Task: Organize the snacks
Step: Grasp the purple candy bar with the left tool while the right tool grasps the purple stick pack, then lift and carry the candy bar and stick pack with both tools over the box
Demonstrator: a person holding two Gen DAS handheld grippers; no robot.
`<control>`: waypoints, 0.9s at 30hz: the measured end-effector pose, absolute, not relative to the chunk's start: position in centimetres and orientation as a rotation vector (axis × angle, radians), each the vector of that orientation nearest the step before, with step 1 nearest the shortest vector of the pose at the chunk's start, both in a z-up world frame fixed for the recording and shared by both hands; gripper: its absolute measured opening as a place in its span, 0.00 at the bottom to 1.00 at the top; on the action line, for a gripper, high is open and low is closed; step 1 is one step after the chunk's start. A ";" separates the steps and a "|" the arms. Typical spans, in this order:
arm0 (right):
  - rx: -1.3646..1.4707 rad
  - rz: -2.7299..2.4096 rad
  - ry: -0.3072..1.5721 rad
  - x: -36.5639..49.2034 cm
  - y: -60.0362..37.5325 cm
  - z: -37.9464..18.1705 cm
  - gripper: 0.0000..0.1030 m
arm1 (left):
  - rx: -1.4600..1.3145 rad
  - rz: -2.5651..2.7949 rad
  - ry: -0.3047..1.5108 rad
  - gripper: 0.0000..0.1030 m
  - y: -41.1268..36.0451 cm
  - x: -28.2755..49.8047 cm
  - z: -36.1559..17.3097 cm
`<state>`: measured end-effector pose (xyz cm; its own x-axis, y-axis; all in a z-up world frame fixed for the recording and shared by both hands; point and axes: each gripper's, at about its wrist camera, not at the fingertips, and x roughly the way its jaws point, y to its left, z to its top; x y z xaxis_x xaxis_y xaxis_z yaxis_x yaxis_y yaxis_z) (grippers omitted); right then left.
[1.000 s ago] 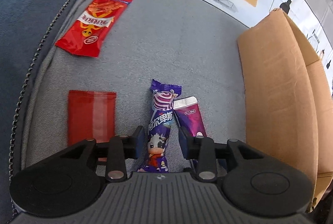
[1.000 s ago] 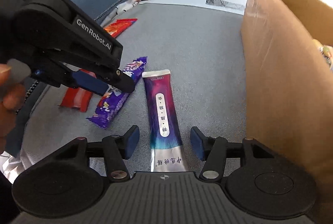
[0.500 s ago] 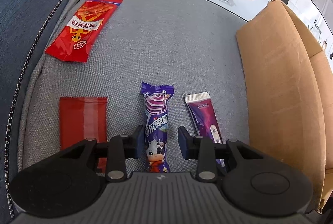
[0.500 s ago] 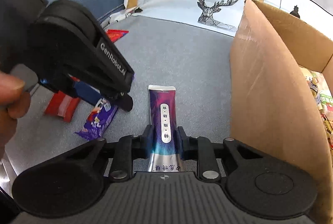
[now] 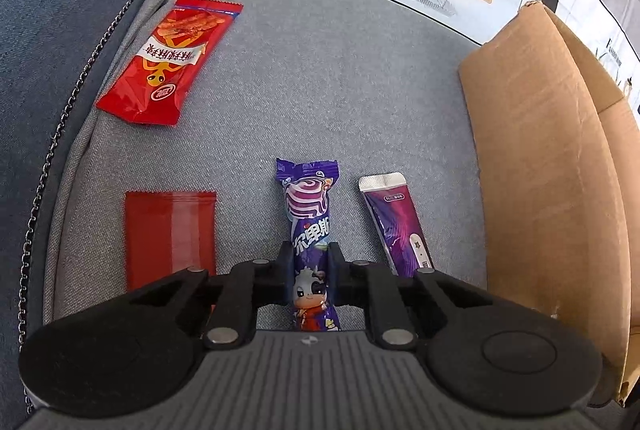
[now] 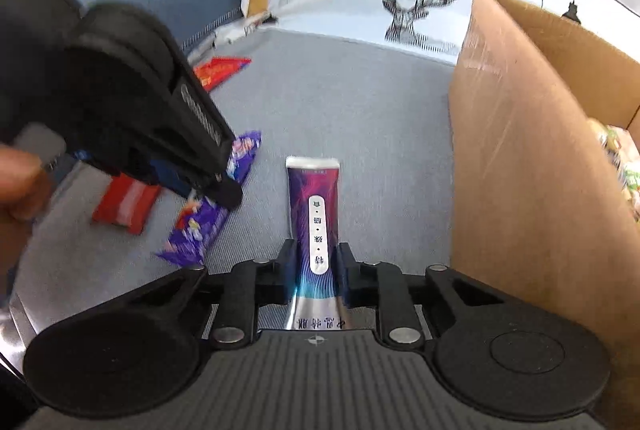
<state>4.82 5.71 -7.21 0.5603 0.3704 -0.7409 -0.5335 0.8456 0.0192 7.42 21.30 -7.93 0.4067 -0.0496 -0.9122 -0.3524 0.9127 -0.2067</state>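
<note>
Left gripper [image 5: 309, 266]: fingers pinched in on the purple cow-print candy bar [image 5: 309, 226], dead centre on the grey cushion [image 5: 320, 70].
Right gripper [image 6: 316, 272]: fingers clamped on the purple sachet [image 6: 316, 214], sachet pointing to 12 o'clock.
Cardboard box [image 5: 552, 166]: at 3 o'clock, just beside the sachet.
Plain red packet [image 5: 170, 234]: at 9 o'clock.
Red snack bag [image 5: 170, 60]: out at 10 o'clock, well apart.

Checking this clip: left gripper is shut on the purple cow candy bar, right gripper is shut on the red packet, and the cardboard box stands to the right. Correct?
Not quite. The right gripper is shut on the purple stick pouch, not a red packet, as the right wrist view shows. The left gripper is shut on the cow candy bar, and the cardboard box stands to the right.
</note>
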 end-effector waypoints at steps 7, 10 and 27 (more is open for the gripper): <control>-0.230 0.543 0.880 5.0 5.9 -8.1 0.36 | -0.396 0.199 1.156 0.20 21.3 7.5 -8.0; -0.224 0.545 0.878 5.0 5.8 -8.3 0.36 | -0.391 0.196 1.158 0.20 21.2 7.6 -8.1; -0.148 0.556 0.704 4.1 5.3 -4.7 0.18 | -0.440 0.196 1.015 0.16 21.5 7.4 -6.0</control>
<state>4.12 5.30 -4.65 0.6242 0.4344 -0.6493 -0.5313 0.8454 0.0548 7.41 21.55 -6.00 0.5194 -0.0440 -0.8534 -0.3579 0.8956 -0.2641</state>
